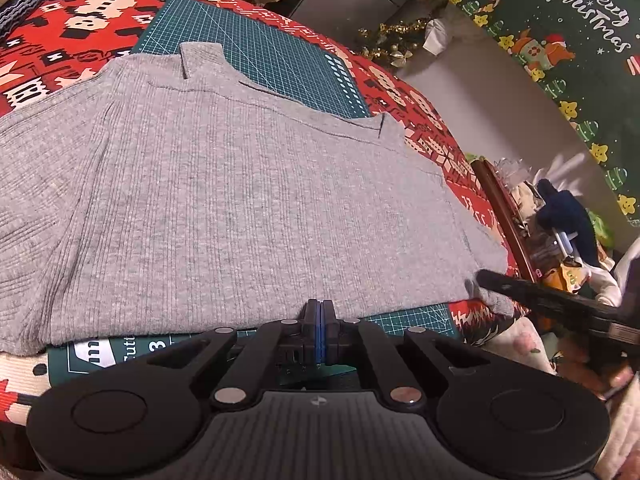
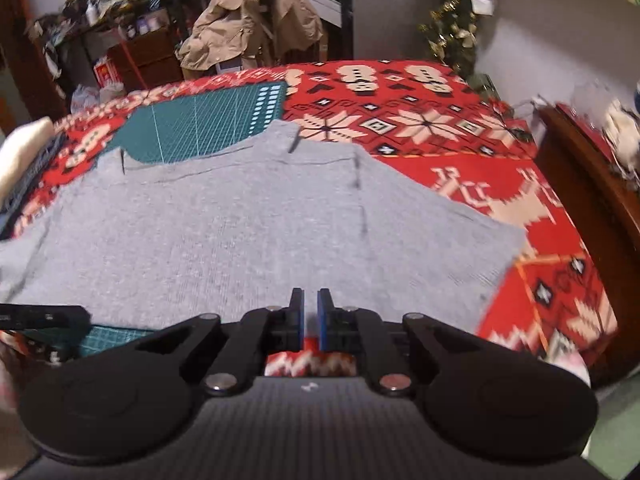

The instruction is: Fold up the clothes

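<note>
Grey sweater (image 1: 248, 200) flat on green cutting mat (image 1: 264, 52).

The left wrist view sits just behind the left claw (image 1: 319, 312), low and close, looking down and forward across the grey ribbed knit garment (image 1: 224, 200) toward a green "Merry Christmas" wall banner (image 1: 560, 40) at right. The right wrist view rides behind the right claw (image 2: 311, 308), angled down alike, facing a beige jacket (image 2: 248, 12) hung at the back. Both share the garment, the green gridded cutting mat (image 1: 272, 60) and the red patterned Christmas cloth (image 2: 420, 92); each catches the other claw at its edge.
</note>
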The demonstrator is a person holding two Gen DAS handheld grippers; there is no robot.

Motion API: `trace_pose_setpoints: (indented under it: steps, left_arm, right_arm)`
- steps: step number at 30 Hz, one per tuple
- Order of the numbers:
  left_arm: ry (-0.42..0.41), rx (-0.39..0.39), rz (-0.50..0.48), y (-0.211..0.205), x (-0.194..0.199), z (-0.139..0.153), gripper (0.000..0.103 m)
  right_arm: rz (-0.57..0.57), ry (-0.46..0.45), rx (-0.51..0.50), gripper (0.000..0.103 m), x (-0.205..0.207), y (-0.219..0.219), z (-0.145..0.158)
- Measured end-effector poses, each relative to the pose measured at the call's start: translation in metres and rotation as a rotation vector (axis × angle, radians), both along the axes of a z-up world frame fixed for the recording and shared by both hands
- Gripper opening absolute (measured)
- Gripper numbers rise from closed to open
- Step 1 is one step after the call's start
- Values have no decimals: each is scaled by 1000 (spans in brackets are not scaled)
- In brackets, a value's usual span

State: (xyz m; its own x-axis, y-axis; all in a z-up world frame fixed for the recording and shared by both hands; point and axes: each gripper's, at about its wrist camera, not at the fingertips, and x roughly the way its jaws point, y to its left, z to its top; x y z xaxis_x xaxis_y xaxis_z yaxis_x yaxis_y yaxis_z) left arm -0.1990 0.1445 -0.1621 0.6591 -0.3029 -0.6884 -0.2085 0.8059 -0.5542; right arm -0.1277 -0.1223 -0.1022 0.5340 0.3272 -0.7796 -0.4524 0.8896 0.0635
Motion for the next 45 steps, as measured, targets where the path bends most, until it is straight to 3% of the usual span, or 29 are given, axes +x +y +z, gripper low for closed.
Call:
trace_pose_setpoints:
  steps: [8,11,18,24,28,34,45]
  left_arm:
    - [0,-3,-1,1,0,0,3]
    - [0,-6,-1,1,0,0,3]
    - [-2,5,-2,-1,-1,1,3]
    - [-4,12,-4,-2,-1,1,3]
    - [-1,16,-4,-2,0,2,3]
    - [-31,36,66,7,-8,11,2]
    - [54,55,114,18,-22,10,2]
  right_arm:
    - [-52,102,-3,6,3,-17,-14]
    - [-33,81,8,6,-5,-15,-4]
    - [131,48,91,6,-24,47,8]
    - [238,6,16,6,-52,105,-15]
    - [260,-35,-14,7,-67,107,-23]
    - [254,-1,14,6,-65,99,-21]
    - [245,27,52,7,-58,93,-23]
